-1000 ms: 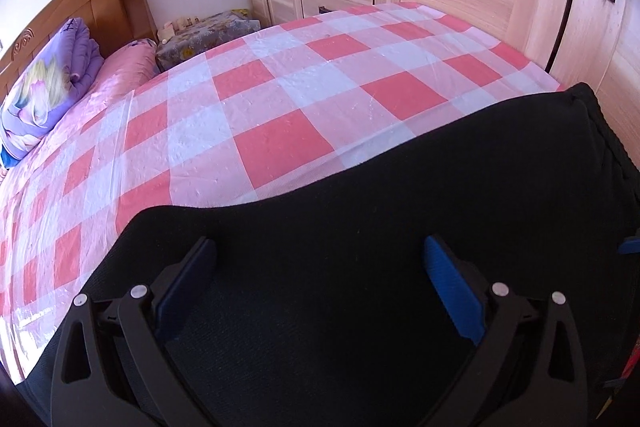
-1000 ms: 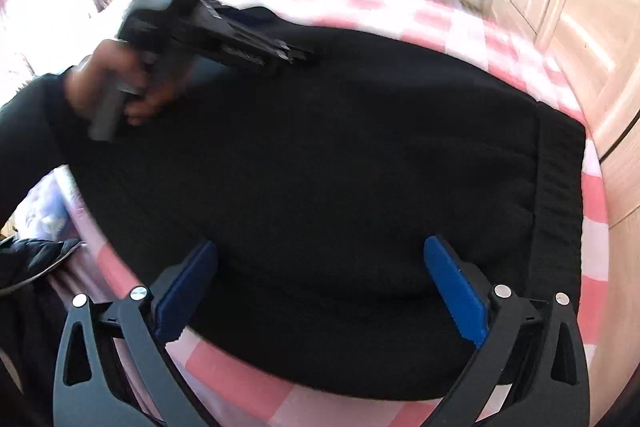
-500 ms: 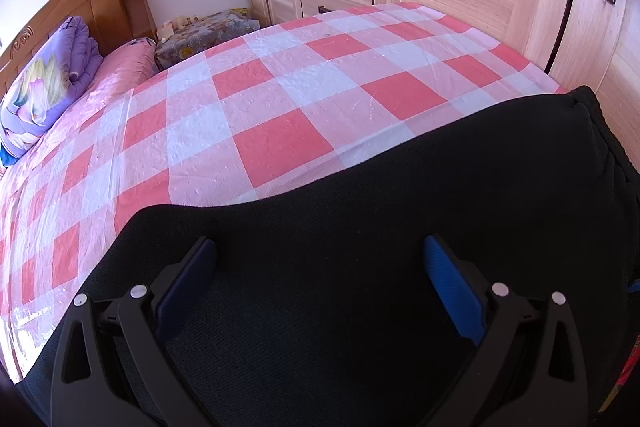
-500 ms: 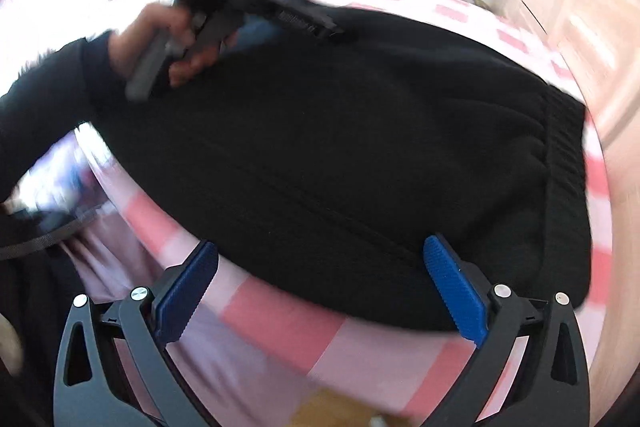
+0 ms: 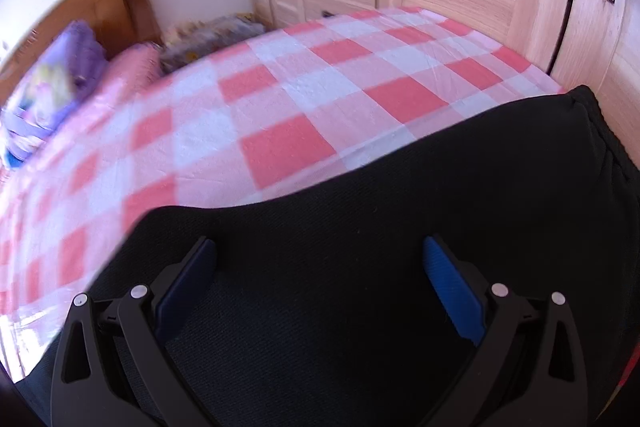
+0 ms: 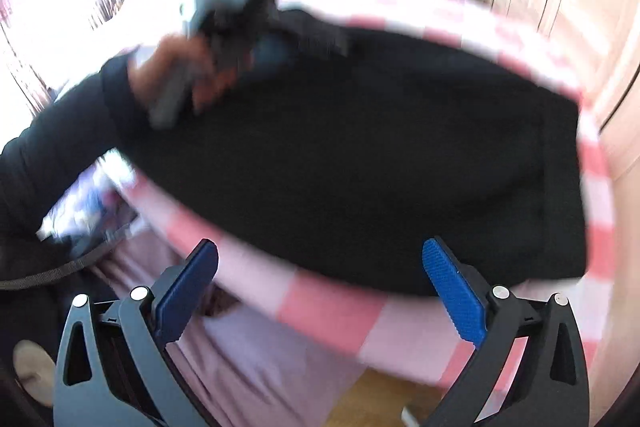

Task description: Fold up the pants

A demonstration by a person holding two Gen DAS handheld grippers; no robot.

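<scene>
The black pants [image 6: 360, 155] look soft and floppy (thick too); grab a corner. Both tongs, left [image 5: 320, 267] and right [image 6: 320, 267], are wide open, holding nothing.

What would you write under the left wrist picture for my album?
Open left gripper hovering over black pants spread on a pink checked bed.
</scene>
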